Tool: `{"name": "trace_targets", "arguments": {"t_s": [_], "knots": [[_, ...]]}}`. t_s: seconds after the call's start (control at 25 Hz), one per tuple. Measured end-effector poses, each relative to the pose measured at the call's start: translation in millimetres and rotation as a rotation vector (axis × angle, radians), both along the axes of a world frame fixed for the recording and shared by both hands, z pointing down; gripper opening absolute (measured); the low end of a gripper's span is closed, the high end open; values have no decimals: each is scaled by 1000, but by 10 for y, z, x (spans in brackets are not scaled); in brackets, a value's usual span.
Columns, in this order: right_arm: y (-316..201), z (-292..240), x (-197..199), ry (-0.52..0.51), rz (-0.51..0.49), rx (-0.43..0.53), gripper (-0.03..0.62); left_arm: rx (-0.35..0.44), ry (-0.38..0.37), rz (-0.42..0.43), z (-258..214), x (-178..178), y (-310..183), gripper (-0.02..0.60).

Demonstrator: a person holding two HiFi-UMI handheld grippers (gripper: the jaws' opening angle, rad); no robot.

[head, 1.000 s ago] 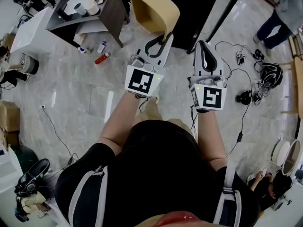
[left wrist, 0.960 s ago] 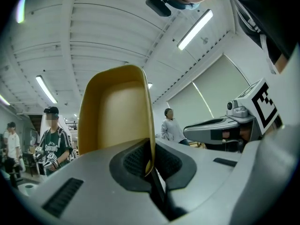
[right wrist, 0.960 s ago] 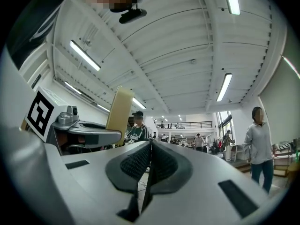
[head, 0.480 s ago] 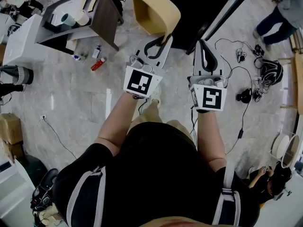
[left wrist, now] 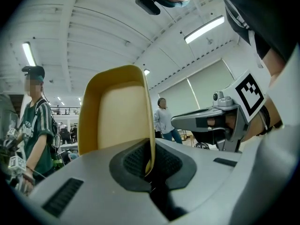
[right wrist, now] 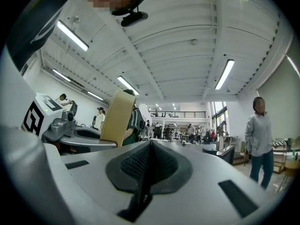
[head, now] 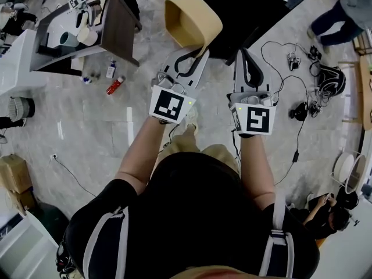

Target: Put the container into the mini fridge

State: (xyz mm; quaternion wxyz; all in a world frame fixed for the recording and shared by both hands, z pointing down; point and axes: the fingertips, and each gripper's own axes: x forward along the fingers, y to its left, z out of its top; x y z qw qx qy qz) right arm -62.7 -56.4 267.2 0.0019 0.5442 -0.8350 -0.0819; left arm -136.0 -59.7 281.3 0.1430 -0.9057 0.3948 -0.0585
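A tan, tub-shaped container [head: 192, 17] hangs in front of me over the floor. My left gripper [head: 199, 52] is shut on its rim. In the left gripper view the thin tan wall of the container [left wrist: 115, 114] stands upright, pinched between the dark pads [left wrist: 133, 161]. My right gripper [head: 246, 54] is beside it to the right, shut with nothing in it; its pads [right wrist: 133, 163] meet along a line. A black boxy unit [head: 244, 4], possibly the mini fridge, stands just beyond both grippers. From the right gripper view the container [right wrist: 116, 116] shows edge-on at the left.
A dark-sided desk [head: 119, 22] with cups stands at the upper left, with a red bottle [head: 115, 85] on the floor below it. Cables and small devices [head: 302, 106] lie on the floor at the right. A person [head: 343, 7] stands at the top right.
Both grippers and the container keep their place in the view, while the desk and floor items slide left and the black unit draws nearer: I have walked forward with the container held.
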Motion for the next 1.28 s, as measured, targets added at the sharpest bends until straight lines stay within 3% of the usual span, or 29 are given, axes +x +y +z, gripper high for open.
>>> {"name": "trace_targets", "arguments": {"t_s": [0.28, 0.68, 1.0, 1.12, 1.28], "knots": [[-403, 110, -169, 12, 30, -16, 37, -30, -11, 15, 222, -206, -425, 25], [-706, 277, -171, -40, 35, -44, 37, -85, -34, 23, 503, -214, -697, 25], [-1068, 538, 10, -55, 33, -74, 37, -127, -103, 10, 838, -63, -1049, 25], [-1258, 642, 133, -71, 35, -83, 37, -182, -122, 9, 1034, 52, -1202, 25], [-1514, 818, 276, -84, 32, -110, 37, -211, -228, 19, 1329, 216, -1406, 25]]}}
